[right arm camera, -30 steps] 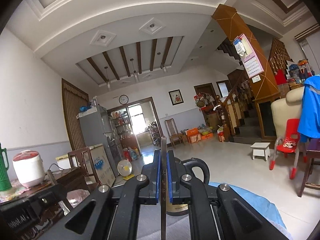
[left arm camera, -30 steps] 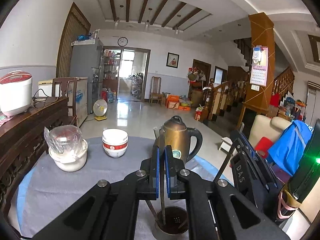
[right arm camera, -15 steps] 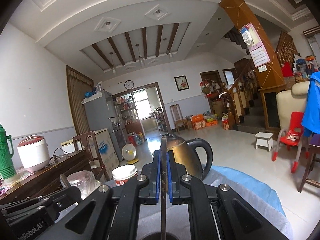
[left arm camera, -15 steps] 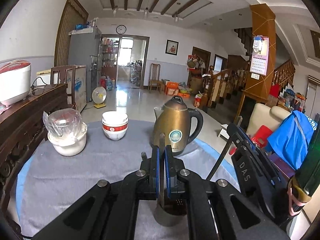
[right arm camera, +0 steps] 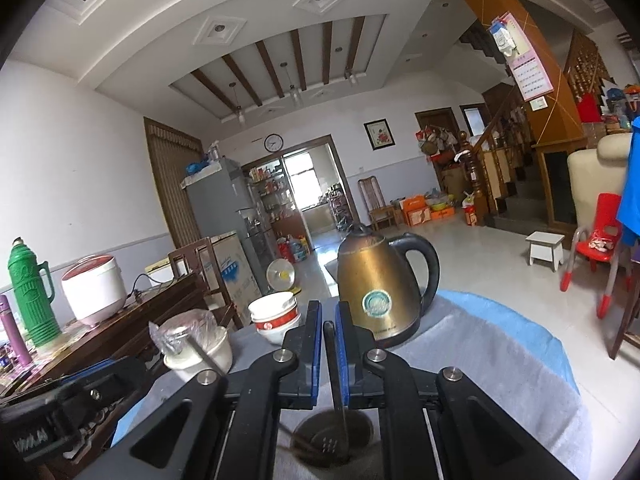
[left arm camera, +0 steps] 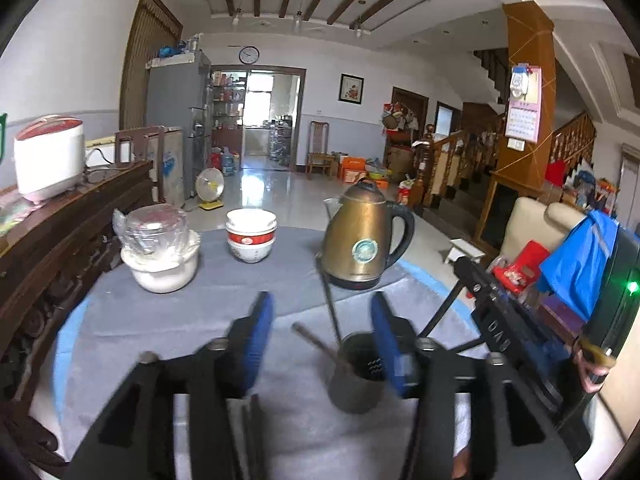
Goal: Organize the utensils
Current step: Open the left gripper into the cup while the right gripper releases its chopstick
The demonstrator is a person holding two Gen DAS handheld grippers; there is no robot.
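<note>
The left gripper (left arm camera: 322,330) is being held with jaws spread wide, gripping nothing, over the metal holder (left arm camera: 358,372) on the grey cloth (left arm camera: 224,304). A dark utensil (right arm camera: 334,364) is being clamped by the right gripper (right arm camera: 328,350), its lower end inside that holder.

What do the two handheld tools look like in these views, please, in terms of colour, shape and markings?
Both are matte black. The left tool and right tool each have two flat fingers faced with blue pads, angular cut-out linkage arms and silver pivot bolts. White lettering marks the sides, only partly readable. No cables or sleeves are visible.
</note>
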